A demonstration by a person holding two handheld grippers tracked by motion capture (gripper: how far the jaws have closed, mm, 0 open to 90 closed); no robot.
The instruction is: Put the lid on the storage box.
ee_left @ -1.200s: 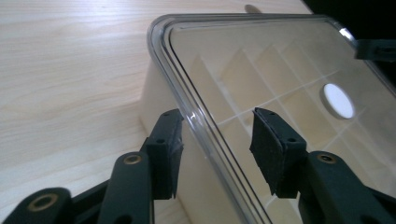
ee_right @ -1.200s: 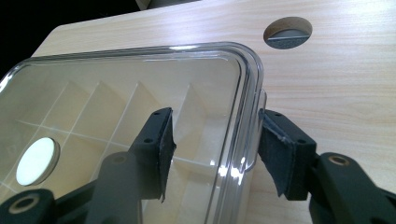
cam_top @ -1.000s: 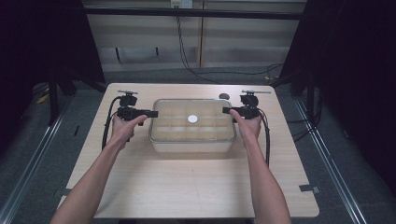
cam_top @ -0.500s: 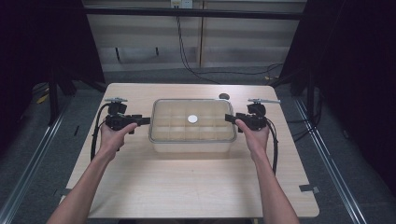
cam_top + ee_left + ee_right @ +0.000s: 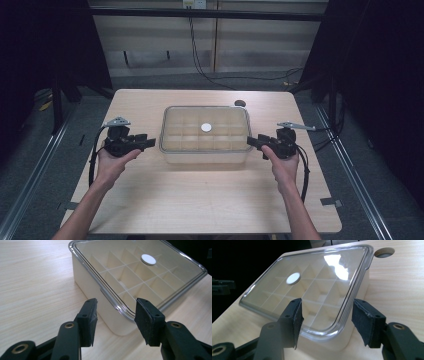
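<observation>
A shallow cream box (image 5: 205, 156) with a clear lid and several compartments stands in the middle of the wooden table (image 5: 200, 200). A small white disc (image 5: 206, 127) lies on the lid. My left gripper (image 5: 149, 142) is level beside the box's left end, a short gap from it. It is open with nothing between its jaws, which have just been closing a little. In the left gripper view the box's near corner (image 5: 117, 325) lies just beyond the pads (image 5: 90, 320). My right gripper (image 5: 252, 141) points at the box's right end, open and holding nothing, its jaws also narrowing. The lid's corner (image 5: 332, 332) lies past its pads (image 5: 364, 320).
A round cable hole (image 5: 240, 103) sits in the table behind the box. Dark floor and metal rails run along both sides of the table. A piece of tape (image 5: 331, 202) marks the right near corner. Bare wood stretches in front of the box.
Both hands have drawn back from the box's far corners toward the near side and slightly outward. The jaws now stand off the box's ends.
</observation>
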